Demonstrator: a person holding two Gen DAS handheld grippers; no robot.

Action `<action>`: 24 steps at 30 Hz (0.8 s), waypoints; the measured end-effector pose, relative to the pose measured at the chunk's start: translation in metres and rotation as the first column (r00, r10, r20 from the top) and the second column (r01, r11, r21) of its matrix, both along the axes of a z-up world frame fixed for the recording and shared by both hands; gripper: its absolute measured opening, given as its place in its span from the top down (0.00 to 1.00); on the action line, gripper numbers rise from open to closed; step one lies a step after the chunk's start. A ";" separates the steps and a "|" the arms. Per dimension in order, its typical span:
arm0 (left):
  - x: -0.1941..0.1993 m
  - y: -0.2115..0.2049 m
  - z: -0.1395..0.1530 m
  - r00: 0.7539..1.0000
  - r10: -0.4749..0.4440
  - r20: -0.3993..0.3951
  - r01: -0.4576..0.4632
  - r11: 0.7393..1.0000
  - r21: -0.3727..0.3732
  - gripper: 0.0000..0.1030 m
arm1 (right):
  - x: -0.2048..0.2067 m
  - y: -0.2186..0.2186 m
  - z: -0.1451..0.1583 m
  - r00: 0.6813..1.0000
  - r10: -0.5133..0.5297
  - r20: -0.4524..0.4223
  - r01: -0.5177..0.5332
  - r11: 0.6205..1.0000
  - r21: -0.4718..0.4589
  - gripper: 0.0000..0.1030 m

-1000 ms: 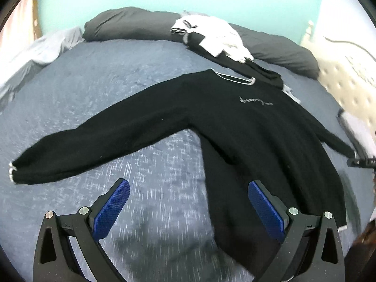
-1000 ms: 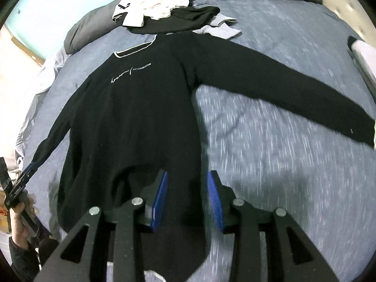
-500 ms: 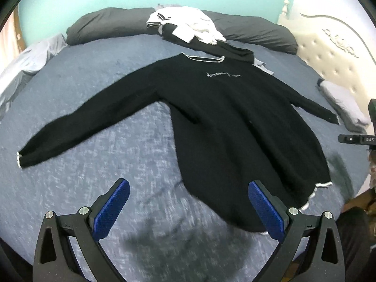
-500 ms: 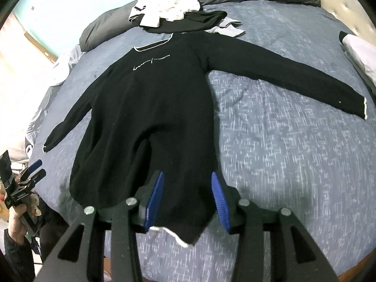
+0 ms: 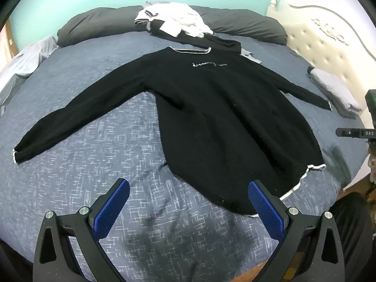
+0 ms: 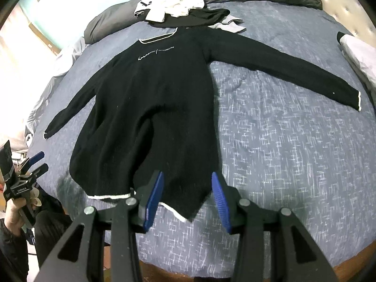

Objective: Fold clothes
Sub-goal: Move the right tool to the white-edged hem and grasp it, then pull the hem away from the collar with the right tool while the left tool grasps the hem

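Grey pillows line the far edge of the bed, and against them we see a heap of white and black clothes, its dark lower layer just beyond the sweater's collar. A folded pale grey garment lies near the tufted cream headboard, just beside one cuff. Rumpled light bedding hangs off the far side from the headboard. Nothing lies on top of the sweater itself.

Our bedspread is a blue-grey weave flecked with short white dashes, slightly creased near the hem. The headboard is padded and buttoned, with a carved scroll along its top.

We find the black sweater spread face up in the middle of the bed, both sleeves stretched outward, the body flaring toward a curved hem. Thin white trim edges the collar, cuffs and hem, and a small white script line crosses the chest. The knit looks soft and matte, with long ripples running down the body.

Our left gripper hovers over the bedspread beside the hem corner, its blue ribbed pads wide apart and empty. Our right gripper sits at the hem's pointed corner, jaws parted on either side of the cloth, not closed on it.
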State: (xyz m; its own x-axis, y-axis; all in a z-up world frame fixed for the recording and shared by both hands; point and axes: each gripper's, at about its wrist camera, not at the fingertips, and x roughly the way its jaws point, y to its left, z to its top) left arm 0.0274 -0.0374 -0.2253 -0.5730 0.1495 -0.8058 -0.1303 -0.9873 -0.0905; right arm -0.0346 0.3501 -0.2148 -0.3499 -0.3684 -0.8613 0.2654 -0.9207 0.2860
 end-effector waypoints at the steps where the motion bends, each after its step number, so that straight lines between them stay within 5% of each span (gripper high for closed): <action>1: 0.001 0.002 -0.001 1.000 -0.005 0.003 0.005 1.000 0.004 0.00 | 0.001 0.000 -0.002 1.000 0.002 0.006 -0.002 1.000 0.001 0.57; 24: 0.007 0.008 -0.010 0.998 -0.051 0.042 0.049 0.998 0.034 0.00 | 0.009 -0.028 -0.061 0.988 0.073 0.135 -0.079 0.996 0.036 0.61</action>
State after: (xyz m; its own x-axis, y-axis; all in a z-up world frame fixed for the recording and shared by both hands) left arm 0.0348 -0.0297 -0.2355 -0.5291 0.2036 -0.8238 -0.1746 -0.9761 -0.1292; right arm -0.0255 0.3222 -0.2763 -0.2031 -0.3532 -0.9132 0.2972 -0.9109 0.2862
